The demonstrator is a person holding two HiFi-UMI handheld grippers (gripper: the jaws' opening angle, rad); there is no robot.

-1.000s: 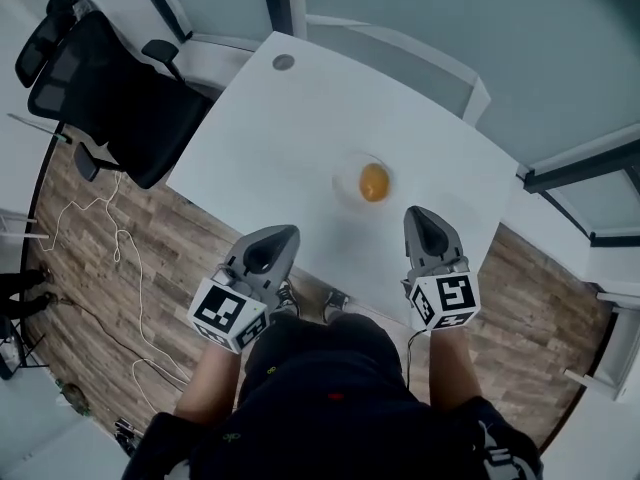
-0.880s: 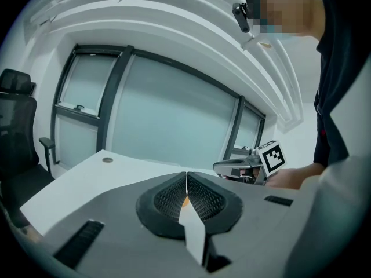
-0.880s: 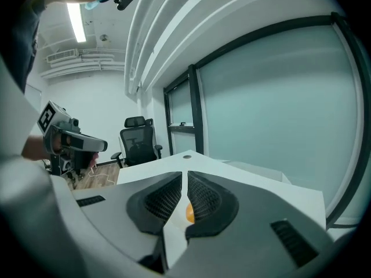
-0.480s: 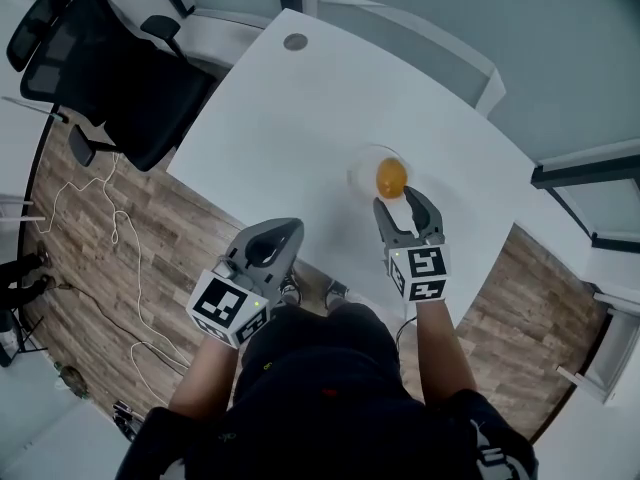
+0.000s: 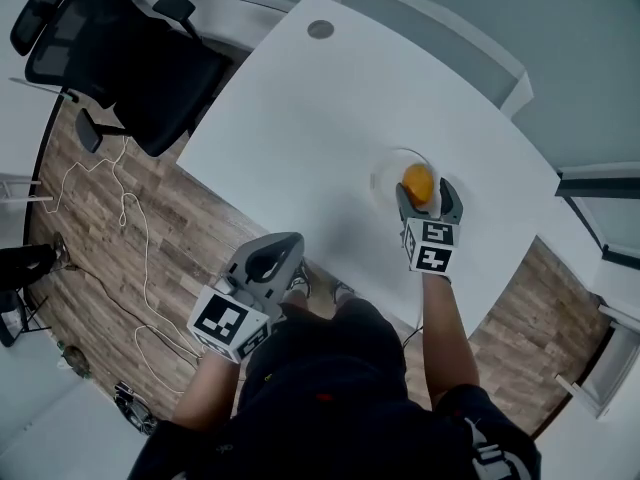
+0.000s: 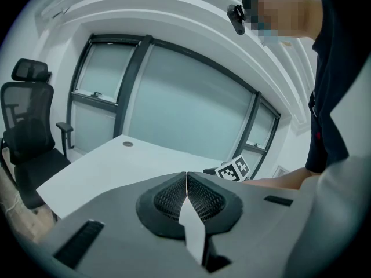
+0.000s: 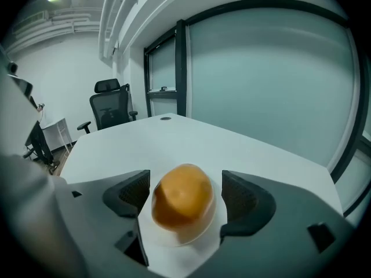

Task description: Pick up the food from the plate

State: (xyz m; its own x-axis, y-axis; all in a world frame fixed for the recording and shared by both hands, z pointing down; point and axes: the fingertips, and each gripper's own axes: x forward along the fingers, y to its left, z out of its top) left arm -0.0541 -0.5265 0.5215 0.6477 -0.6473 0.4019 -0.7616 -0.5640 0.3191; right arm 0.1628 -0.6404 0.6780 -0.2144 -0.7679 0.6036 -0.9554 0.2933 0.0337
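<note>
I have the right gripper (image 5: 428, 198) brought down at the plate (image 5: 385, 172), and its jaws are opening, by now standing wide. The food (image 7: 182, 204), 1 rounded orange lump, sits between them on the plate. There is a clear gap on each side, so neither of the 2 pads (image 7: 134, 191) touches it and nothing is held yet. I judge the wide spread is there so the jaws can pass around the food's fullest part without knocking it; it looks smooth and rounded, so it could roll or slide on the plate if 1 pad meets it first.

The gripper comes in low and nearly level from my side of the table (image 5: 320, 118), which puts the pads at the food's sides, not over its top. That is a sensible line for a squeeze across its middle. The plate itself lies toward the right part of the table, with bare surface all round it, so nothing crowds the approach.

The left gripper (image 6: 186, 181) has its jaws pressed together with nothing in them. I hold it back near my body, past the table's near edge and over the wooden floor (image 5: 110, 228), well apart from the plate. My reading is that it is parked there to stay out of the way, since 1 gripper is enough for this pick. The task stands at the reach; the grasp and the lift are still to do.
</note>
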